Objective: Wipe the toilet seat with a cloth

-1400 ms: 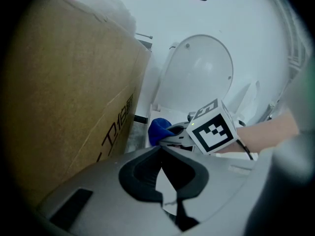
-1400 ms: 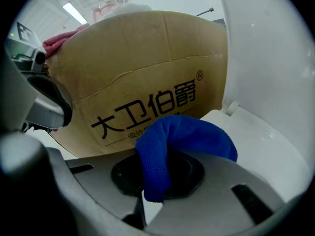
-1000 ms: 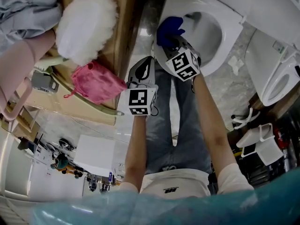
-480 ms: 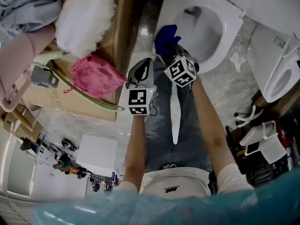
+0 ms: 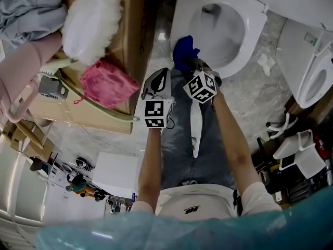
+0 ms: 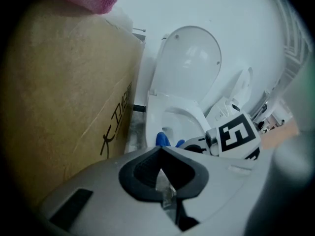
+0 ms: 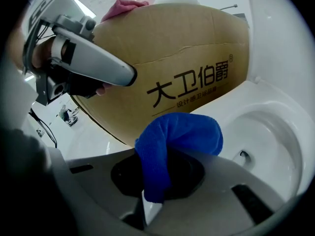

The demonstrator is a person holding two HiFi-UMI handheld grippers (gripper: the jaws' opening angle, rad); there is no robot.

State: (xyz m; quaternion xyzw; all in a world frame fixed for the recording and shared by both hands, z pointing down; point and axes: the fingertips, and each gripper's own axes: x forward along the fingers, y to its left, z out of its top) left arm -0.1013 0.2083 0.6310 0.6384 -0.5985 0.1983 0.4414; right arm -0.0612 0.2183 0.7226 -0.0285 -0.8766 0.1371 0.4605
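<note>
Blue cloth (image 5: 184,52) is bunching out from between the jaws of the right tool (image 5: 190,62), which are clamping on it, at the front edge of the white toilet seat (image 5: 255,31). Left tool (image 5: 157,80) is hovering just beside the right one, its jaws resting together with nothing between them. Cardboard box (image 5: 133,31) is standing left of the toilet, carrying a pink cloth (image 5: 106,85) and a white fluffy duster (image 5: 91,27).

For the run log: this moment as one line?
right gripper: shut on cloth | cloth: blue, beside toilet seat rim, contact unclear | left gripper: shut, empty
</note>
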